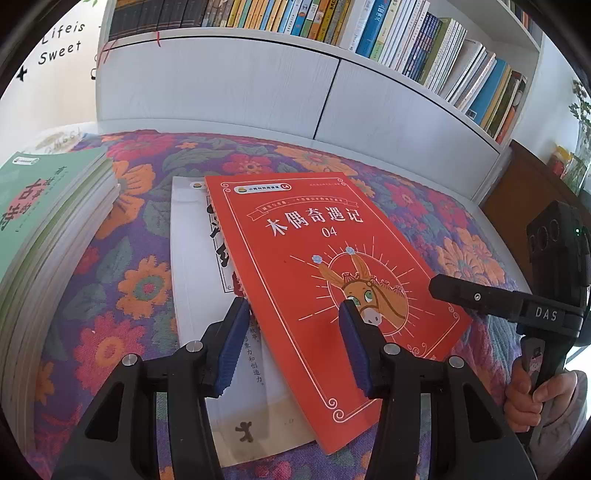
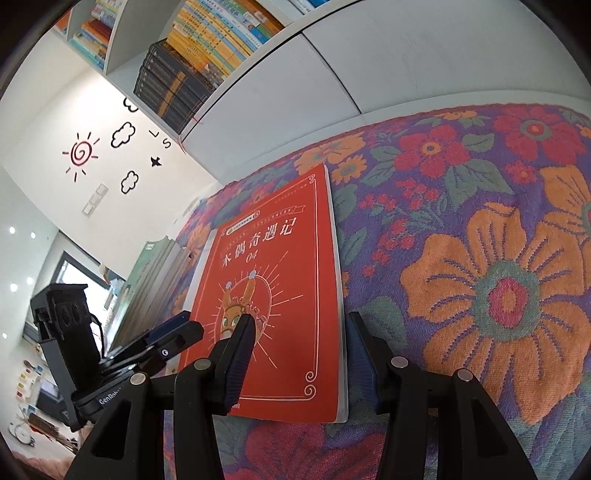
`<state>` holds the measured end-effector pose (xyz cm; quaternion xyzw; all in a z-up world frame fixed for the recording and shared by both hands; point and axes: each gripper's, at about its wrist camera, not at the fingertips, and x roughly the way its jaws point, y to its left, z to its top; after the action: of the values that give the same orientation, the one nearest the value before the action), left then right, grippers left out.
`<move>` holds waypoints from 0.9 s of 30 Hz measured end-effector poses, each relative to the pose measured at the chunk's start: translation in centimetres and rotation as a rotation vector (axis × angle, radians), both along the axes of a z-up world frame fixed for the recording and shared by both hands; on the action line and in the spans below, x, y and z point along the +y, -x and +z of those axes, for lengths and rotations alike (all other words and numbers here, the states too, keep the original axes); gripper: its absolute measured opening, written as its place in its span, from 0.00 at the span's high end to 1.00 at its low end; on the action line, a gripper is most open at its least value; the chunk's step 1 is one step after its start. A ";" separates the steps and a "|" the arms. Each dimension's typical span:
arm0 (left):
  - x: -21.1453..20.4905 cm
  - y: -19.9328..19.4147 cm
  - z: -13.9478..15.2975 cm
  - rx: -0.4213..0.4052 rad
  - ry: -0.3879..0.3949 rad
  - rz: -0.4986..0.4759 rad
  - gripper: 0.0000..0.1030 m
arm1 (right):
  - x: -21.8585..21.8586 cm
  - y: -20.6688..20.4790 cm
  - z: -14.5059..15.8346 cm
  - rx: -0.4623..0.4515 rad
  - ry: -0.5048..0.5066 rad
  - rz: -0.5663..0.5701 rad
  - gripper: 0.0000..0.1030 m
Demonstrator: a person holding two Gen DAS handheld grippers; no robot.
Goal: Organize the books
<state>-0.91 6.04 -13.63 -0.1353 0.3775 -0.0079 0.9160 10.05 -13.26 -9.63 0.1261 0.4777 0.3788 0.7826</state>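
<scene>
My left claw (image 1: 291, 314) and right claw (image 2: 299, 332) — both released — straddle opposite edges of the red book (image 1: 317, 280), which lies askew atop the white book (image 1: 195, 266) on the floral cloth (image 1: 122, 288).

We're in a home here, a child's room or study by the look of it: white bookshelf (image 1: 369, 33) crammed with colourful spines, playful sun-and-cloud wall stickers (image 2: 107, 151), and a bright floral cloth (image 1: 122, 280) spread underneath.
</scene>
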 end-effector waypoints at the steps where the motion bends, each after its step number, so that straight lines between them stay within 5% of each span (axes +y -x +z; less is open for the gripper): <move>1: 0.0 0.0 0.0 0.000 -0.002 0.000 0.55 | 0.2 0.1 0.1 -0.008 0.012 0.004 0.52; 10: 0.0 0.0 0.0 0.002 -0.002 -0.006 0.55 | 0.5 0.2 0.1 -0.019 0.030 0.008 0.52; 16: -1.1 -0.2 0.3 0.059 -0.086 -0.048 0.55 | 1.0 0.2 0.3 -0.028 0.063 0.023 0.50; 22: -0.1 1.3 1.0 0.199 0.025 -0.119 0.55 | 2.3 2.2 1.4 -0.008 0.215 0.048 0.50; 27: -0.6 6.8 0.8 0.244 0.059 -0.164 0.55 | 1.2 7.0 1.6 0.115 0.190 0.086 0.50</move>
<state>-7.73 5.48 -12.81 -0.1309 0.4956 -0.0774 0.8551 3.07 -12.02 -8.06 0.0526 0.5604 0.3572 0.7454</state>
